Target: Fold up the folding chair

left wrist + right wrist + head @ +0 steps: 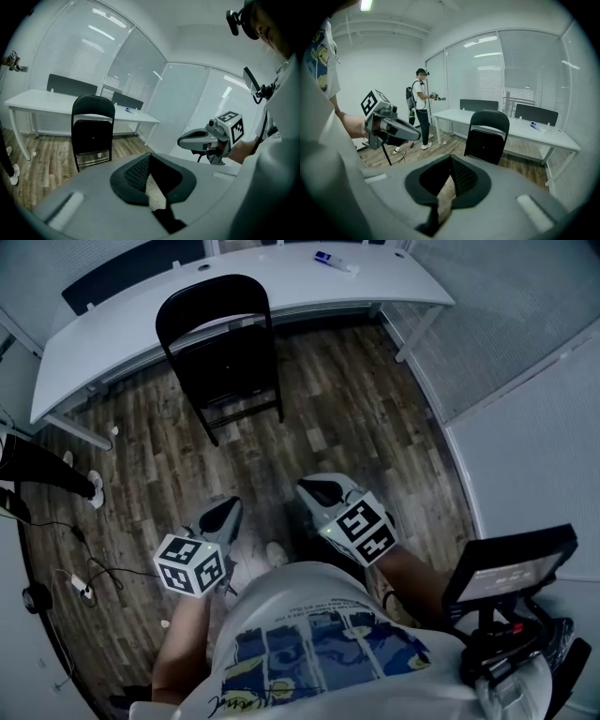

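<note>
Chair place: the folding chair (225,362) is seen standing on the wood floor (347,418), just in front of the white table (272,282).
Chair direction: its front is turned toward the two grippers and its backrest toward the table; the long axis is upright.
Edges: the table is close behind the chair, a pale wall (525,427) is on the right, and a standing person (421,108) is off to the left.
Open room: a bare strip of floor is left between the chair and the grippers; cables (94,568) are laid at the left.
Left gripper (228,507): jaws are closed together on nothing, pointed at the chair, well apart from it.
Right gripper (319,491): jaws are closed together and empty, also aimed at the chair, with no contact.
</note>
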`<state>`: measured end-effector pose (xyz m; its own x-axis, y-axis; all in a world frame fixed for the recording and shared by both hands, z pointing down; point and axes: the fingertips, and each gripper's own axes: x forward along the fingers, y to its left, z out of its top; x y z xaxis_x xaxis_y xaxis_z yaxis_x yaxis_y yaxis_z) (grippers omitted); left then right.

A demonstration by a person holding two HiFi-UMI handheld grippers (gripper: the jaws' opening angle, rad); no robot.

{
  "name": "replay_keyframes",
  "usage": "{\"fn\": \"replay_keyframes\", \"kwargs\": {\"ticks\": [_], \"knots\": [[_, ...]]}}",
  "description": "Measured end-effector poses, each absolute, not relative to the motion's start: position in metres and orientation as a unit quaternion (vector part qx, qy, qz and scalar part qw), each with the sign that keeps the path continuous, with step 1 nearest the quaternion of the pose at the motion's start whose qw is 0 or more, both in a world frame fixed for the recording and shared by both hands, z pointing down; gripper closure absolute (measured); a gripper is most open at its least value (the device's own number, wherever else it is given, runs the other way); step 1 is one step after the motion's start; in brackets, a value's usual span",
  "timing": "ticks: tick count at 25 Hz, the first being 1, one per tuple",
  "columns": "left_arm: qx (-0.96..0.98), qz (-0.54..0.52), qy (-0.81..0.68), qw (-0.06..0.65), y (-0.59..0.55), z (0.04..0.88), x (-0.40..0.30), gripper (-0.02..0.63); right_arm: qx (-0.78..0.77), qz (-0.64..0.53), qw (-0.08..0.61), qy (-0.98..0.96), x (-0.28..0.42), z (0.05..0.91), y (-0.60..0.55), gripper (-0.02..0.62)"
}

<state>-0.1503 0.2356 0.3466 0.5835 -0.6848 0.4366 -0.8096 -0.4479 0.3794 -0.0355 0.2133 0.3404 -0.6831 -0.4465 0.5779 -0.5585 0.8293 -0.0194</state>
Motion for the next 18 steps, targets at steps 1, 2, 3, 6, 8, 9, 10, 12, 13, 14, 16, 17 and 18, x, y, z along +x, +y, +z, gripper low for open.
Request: {"fn": "replay_keyframes", "kwargs": {"ticks": [1, 2, 3, 6, 8, 9, 10, 12, 13, 14, 16, 17, 18], "knots": [[0.843, 0.11, -0.444, 0.282, 0.237, 0.347, -0.152, 0.601, 0.274, 0.095, 0.288, -0.913, -0.037, 0.341, 0.214, 0.592], [0.843, 0.11, -0.445, 0.282, 0.238, 0.348, -0.154, 0.601, 0.272, 0.093, 0.288, -0.913, -0.039, 0.341, 0.215, 0.592], [0.842, 0.11, -0.446, 0.282, 0.24, 0.349, -0.157, 0.601, 0.272, 0.091, 0.288, -0.914, -0.042, 0.34, 0.216, 0.592], [0.839, 0.107, -0.452, 0.283, 0.244, 0.347, -0.167, 0.601, 0.269, 0.083, 0.289, -0.915, -0.049, 0.337, 0.218, 0.592], [0.837, 0.104, -0.456, 0.283, 0.247, 0.346, -0.172, 0.601, 0.266, 0.08, 0.29, -0.916, -0.052, 0.334, 0.218, 0.592], [0.837, 0.103, -0.457, 0.283, 0.248, 0.346, -0.173, 0.601, 0.265, 0.079, 0.29, -0.916, -0.053, 0.333, 0.218, 0.592], [0.836, 0.102, -0.458, 0.283, 0.248, 0.346, -0.174, 0.601, 0.264, 0.079, 0.289, -0.917, -0.054, 0.332, 0.219, 0.592], [0.836, 0.1, -0.461, 0.282, 0.249, 0.345, -0.177, 0.601, 0.261, 0.076, 0.29, -0.918, -0.057, 0.331, 0.219, 0.592], [0.835, 0.099, -0.462, 0.282, 0.249, 0.345, -0.178, 0.601, 0.259, 0.075, 0.291, -0.918, -0.058, 0.331, 0.219, 0.592], [0.834, 0.098, -0.463, 0.282, 0.25, 0.346, -0.178, 0.601, 0.258, 0.074, 0.292, -0.918, -0.058, 0.331, 0.219, 0.592], [0.833, 0.096, -0.465, 0.284, 0.25, 0.347, -0.178, 0.601, 0.256, 0.073, 0.292, -0.919, -0.058, 0.331, 0.219, 0.592], [0.832, 0.095, -0.466, 0.284, 0.25, 0.347, -0.178, 0.601, 0.255, 0.072, 0.292, -0.919, -0.058, 0.331, 0.219, 0.592], [0.832, 0.093, -0.468, 0.284, 0.25, 0.347, -0.177, 0.601, 0.254, 0.071, 0.291, -0.92, -0.057, 0.331, 0.217, 0.592]]}}
